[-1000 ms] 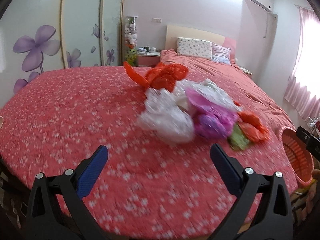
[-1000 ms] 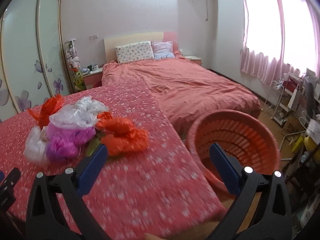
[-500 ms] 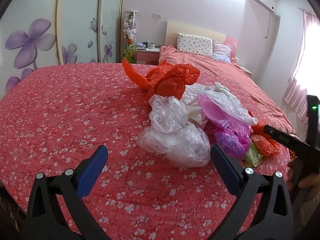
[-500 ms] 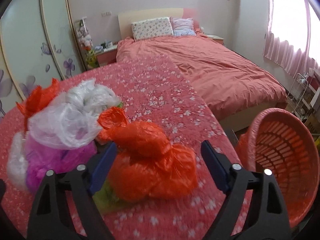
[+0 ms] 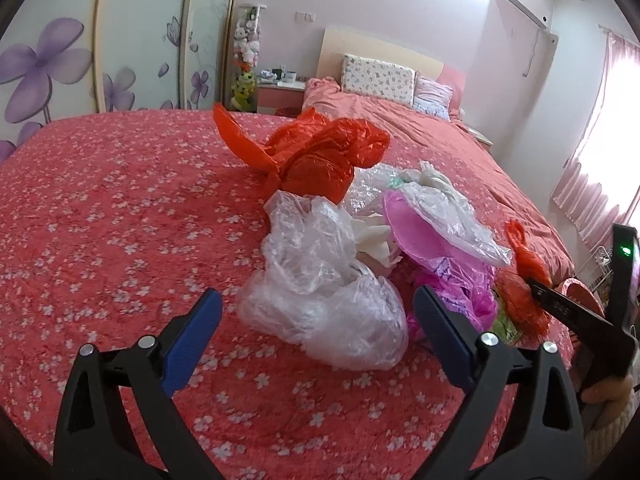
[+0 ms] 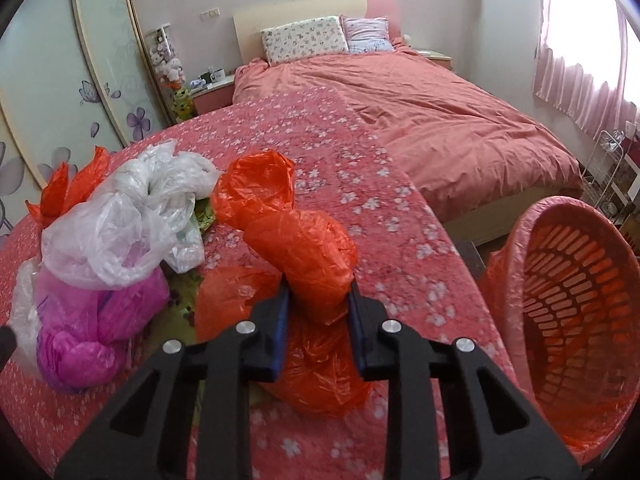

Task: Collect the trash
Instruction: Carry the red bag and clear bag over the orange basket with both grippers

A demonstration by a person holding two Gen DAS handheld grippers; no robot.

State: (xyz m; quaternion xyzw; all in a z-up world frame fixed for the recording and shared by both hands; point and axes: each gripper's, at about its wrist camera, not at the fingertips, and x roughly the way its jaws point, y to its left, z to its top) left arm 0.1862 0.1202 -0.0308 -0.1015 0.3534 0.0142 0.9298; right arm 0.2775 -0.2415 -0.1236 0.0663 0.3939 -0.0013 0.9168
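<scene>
A heap of crumpled plastic bags lies on the red flowered blanket (image 5: 120, 220). My right gripper (image 6: 319, 290) has its jaws closing, and its blue pads press both sides of an orange bag (image 6: 304, 248). My left gripper (image 5: 316, 296) is wide open with its jaws starting to close. A clear bag (image 5: 320, 280) lies just ahead, between the fingers, and the pads do not touch it. A pink bag (image 5: 440, 240) and a second orange bag (image 5: 320, 156) lie behind it. The right gripper's tip (image 5: 536, 286) shows at the orange bag.
An orange slotted basket (image 6: 568, 288) stands tilted off the blanket's right edge. Beyond the blanket is a bed with a pink cover (image 6: 440, 100) and pillows. Wardrobe doors (image 5: 140, 40) with flower prints line the left. A nightstand (image 5: 280, 92) stands by the headboard.
My right gripper swung from the basket to the orange bag and closed its jaws on it. My left gripper came nearer the clear bag, and its fingers narrowed slightly.
</scene>
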